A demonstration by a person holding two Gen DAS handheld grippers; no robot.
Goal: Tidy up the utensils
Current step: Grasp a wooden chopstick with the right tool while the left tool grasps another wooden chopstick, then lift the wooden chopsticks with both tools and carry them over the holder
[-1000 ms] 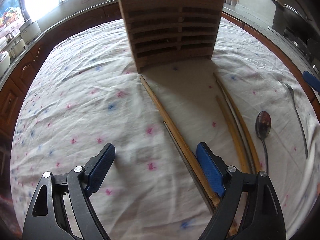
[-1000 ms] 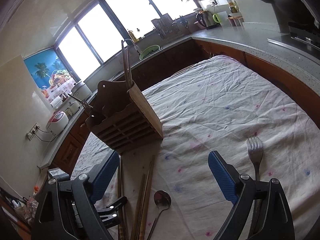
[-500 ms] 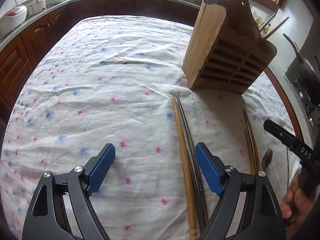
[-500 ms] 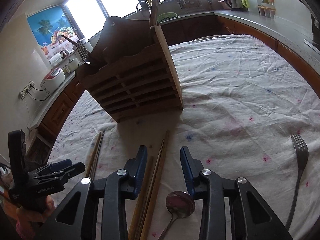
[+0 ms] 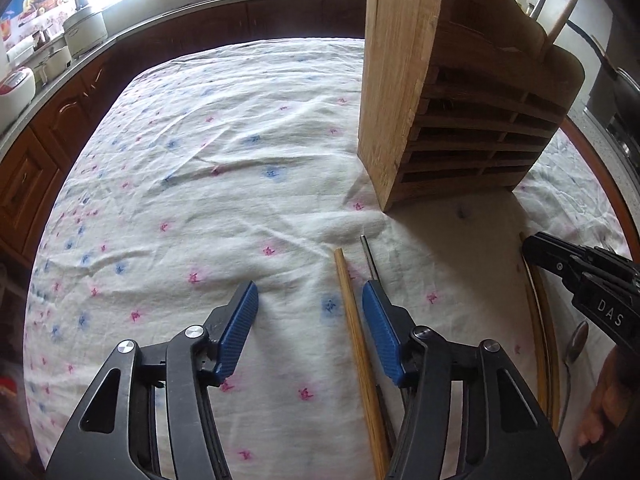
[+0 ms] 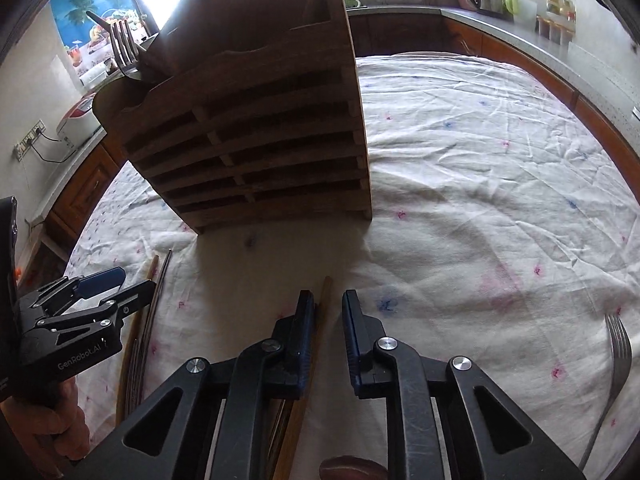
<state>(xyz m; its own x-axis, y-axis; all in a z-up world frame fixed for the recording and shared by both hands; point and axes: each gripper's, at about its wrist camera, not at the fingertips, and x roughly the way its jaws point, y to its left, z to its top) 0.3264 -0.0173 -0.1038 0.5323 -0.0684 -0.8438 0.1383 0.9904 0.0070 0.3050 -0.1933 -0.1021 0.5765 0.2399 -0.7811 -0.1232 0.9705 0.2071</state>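
Several utensils lie loose on the cloth, so by my reading the sorting is only partly done. The wooden holder (image 6: 256,136) stands upright at the far middle of the table and already carries a fork (image 6: 122,50) in its left compartment, plus a wooden handle (image 5: 562,20) and a metal one poking out on the other side.

What is left, as far as I can see: a wooden chopstick (image 5: 356,344) and a thin metal chopstick (image 5: 370,258) lying side by side near the holder's left corner, a second wooden pair (image 6: 320,312) further right, a spoon (image 5: 576,342) beside that pair, and a fork (image 6: 618,344) alone at the far right.

The left gripper (image 5: 310,334) is spread wide, low over the cloth, with the wooden chopstick between its blue ribbed pads and the metal one passing under the right pad; nothing is clamped. The right gripper (image 6: 328,336) is narrowed to a slim gap around the tip of a wooden chopstick, its left pad close against the stick, though I cannot tell whether it truly pinches.

The holder is slatted, warm-brown timber with a scalloped top edge. The chopsticks are long, straight and slender. The tablecloth (image 5: 192,184) is wrinkled white fabric dotted with small pink and blue flowers.
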